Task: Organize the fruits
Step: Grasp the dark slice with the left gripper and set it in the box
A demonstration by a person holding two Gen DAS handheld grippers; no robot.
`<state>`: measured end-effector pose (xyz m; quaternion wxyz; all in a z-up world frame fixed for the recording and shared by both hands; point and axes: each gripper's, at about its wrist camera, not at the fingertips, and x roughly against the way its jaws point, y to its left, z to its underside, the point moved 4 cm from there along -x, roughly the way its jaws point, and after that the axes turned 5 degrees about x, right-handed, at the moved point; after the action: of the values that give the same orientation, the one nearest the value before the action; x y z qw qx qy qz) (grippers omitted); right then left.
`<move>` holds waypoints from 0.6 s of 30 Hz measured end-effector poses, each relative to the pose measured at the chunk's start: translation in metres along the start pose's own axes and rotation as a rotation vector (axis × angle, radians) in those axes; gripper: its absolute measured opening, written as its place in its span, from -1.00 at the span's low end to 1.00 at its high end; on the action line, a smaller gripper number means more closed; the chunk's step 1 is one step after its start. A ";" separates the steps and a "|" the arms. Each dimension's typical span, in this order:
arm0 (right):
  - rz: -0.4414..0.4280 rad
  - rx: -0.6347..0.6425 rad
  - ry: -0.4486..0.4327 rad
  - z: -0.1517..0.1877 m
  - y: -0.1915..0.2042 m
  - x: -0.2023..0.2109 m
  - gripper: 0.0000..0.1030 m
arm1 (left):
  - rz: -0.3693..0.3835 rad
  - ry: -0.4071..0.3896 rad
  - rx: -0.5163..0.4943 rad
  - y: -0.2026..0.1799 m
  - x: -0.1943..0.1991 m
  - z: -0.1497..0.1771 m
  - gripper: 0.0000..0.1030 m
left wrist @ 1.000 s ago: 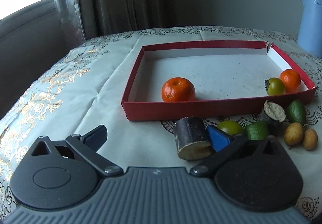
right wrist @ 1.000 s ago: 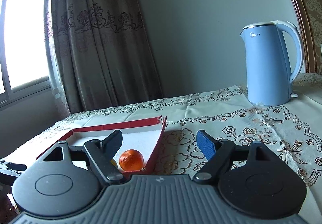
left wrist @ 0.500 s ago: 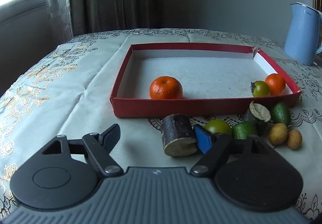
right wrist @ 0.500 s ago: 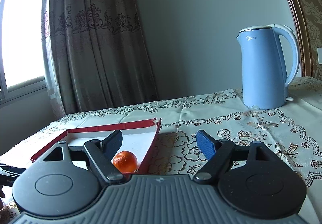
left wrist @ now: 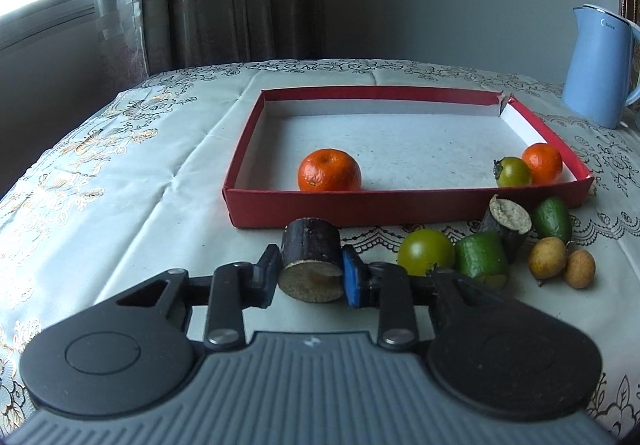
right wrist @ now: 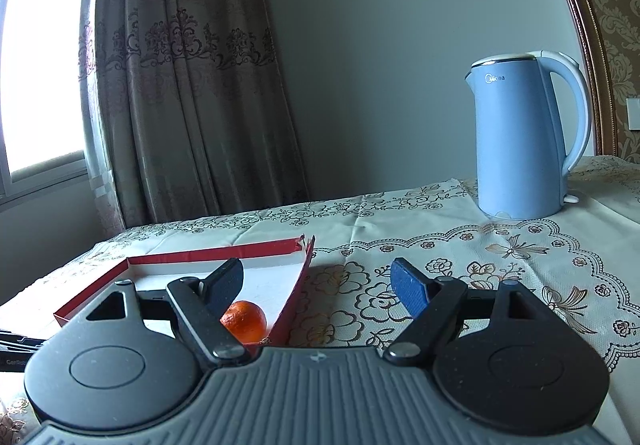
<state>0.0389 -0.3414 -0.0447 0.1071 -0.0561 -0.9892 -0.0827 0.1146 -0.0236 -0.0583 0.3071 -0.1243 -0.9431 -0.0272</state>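
My left gripper [left wrist: 311,275] is shut on a dark sugarcane piece [left wrist: 311,259] that lies on the cloth just in front of the red tray [left wrist: 400,207]. Inside the tray sit a large tangerine [left wrist: 329,175], a smaller tangerine [left wrist: 542,163] and a green tomato [left wrist: 513,172]. To the right of the held piece lie a green tomato [left wrist: 426,251], a cut green fruit [left wrist: 482,255], a second sugarcane piece [left wrist: 507,223], a whole green fruit [left wrist: 553,219] and two tan longans [left wrist: 562,263]. My right gripper [right wrist: 318,279] stands open and empty over the tray's right corner, with a tangerine [right wrist: 245,320] below it.
A light blue electric kettle [right wrist: 522,141] stands at the back right on the flowered tablecloth [left wrist: 120,185]. Curtains and a window lie behind the table's far left edge. The table's left edge falls away near the tray.
The left gripper's jaws closed from wide open onto the dark sugarcane piece. The right gripper's view drifted slightly right; its jaws stayed as they were.
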 end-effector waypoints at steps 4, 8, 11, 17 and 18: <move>0.000 -0.001 0.001 0.000 0.000 0.000 0.57 | -0.021 -0.025 0.001 -0.001 0.009 -0.003 -0.42; 0.000 -0.003 0.000 0.000 0.000 -0.001 0.57 | -0.047 -0.084 -0.022 -0.010 0.025 -0.014 -0.42; -0.002 -0.005 0.001 -0.001 0.000 -0.001 0.57 | -0.059 -0.114 -0.036 -0.021 0.033 -0.024 -0.42; -0.009 -0.012 0.000 0.000 0.000 -0.001 0.57 | -0.049 -0.134 -0.083 -0.050 0.026 -0.040 -0.42; -0.011 -0.012 0.001 0.000 0.000 -0.001 0.57 | -0.049 -0.132 -0.087 -0.053 0.022 -0.042 -0.42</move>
<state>0.0397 -0.3415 -0.0448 0.1066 -0.0514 -0.9890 -0.0891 0.1081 -0.0757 -0.0098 0.2380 -0.1158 -0.9620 -0.0675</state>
